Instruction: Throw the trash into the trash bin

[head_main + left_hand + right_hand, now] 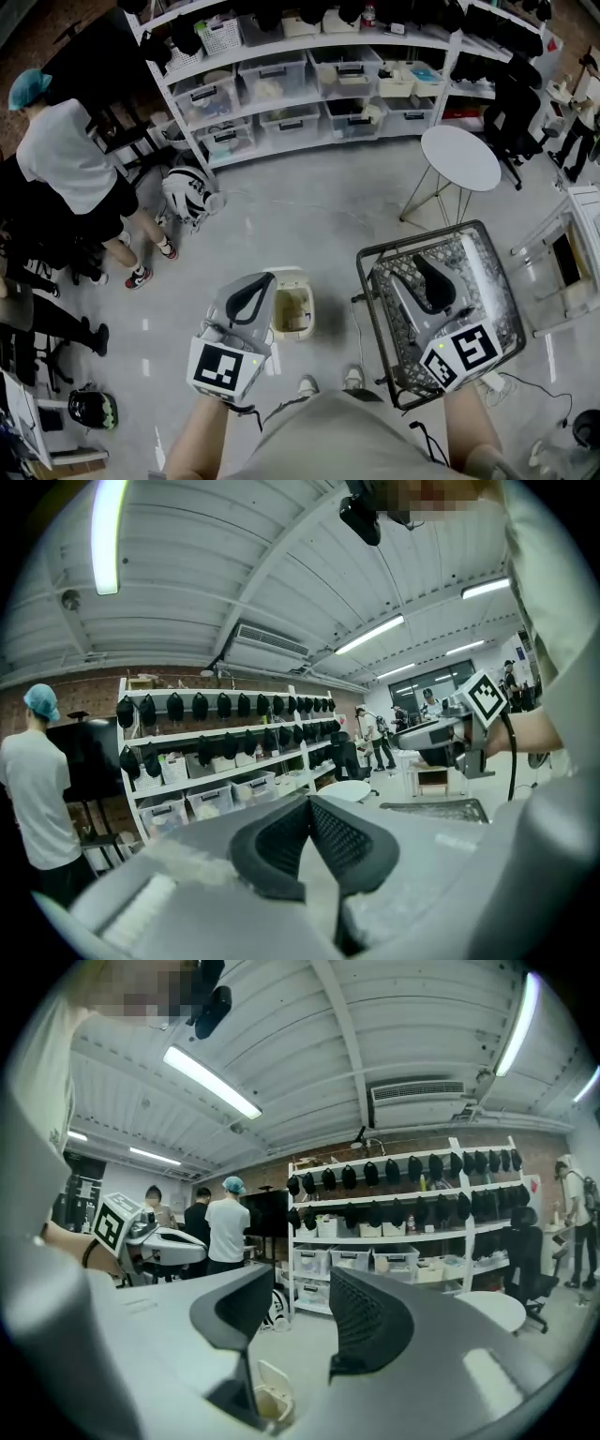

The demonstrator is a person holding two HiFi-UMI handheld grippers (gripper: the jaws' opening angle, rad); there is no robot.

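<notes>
Worryingly, left tongs (249,296) sit closed, right tongs (433,280) gape, both empty; a low swing could topple the trash bin (302,328).

A round white table (460,157) stands before white shelves (187,127) of bins (272,75), a person (66,155) left of them

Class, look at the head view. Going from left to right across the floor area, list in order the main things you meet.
person in white shirt → left gripper → trash bin → wire basket
</notes>
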